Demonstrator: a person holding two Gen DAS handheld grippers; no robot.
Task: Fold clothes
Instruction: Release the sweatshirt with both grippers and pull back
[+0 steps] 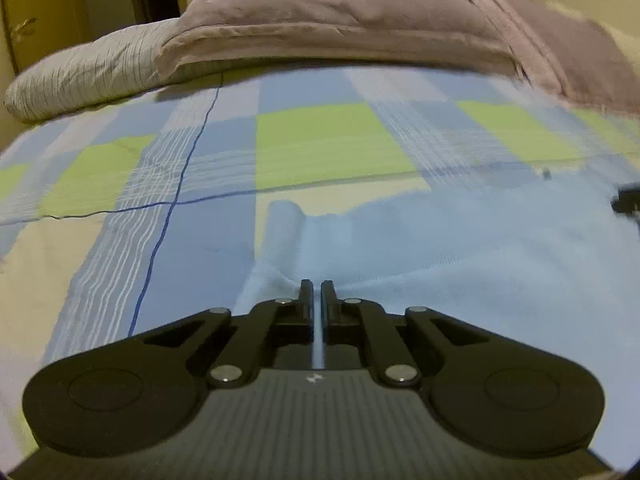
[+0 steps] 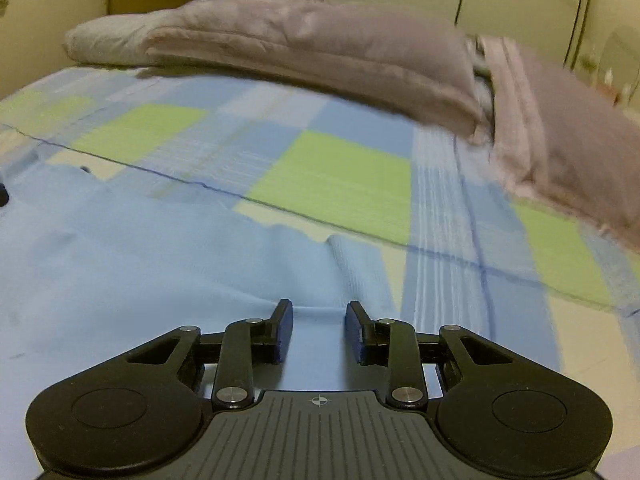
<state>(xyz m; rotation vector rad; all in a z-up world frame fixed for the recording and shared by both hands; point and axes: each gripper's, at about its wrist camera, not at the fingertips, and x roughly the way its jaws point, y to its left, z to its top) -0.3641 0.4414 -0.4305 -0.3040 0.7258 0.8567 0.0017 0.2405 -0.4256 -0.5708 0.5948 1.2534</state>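
Pinching a thin fold of the light blue garment (image 1: 440,248) between nearly closed pads, left gripper (image 1: 317,292) low at its near edge. Spread partway over the same cloth, right gripper (image 2: 319,316); whether its blue pads (image 2: 283,332) grip any fabric, cannot tell. Lying flat on the checked bedsheet (image 1: 328,140), garment with one rolled corner. Beyond, mauve quilt (image 1: 340,20) and striped pillow (image 1: 84,72).

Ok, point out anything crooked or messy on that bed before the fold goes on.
The light blue garment lies mostly flat on the checked bedsheet, but its far corner is rolled into a small tube beyond the left claw. The right-wrist view shows a similar curled strip at the other edge. Nothing looks spilled or torn.
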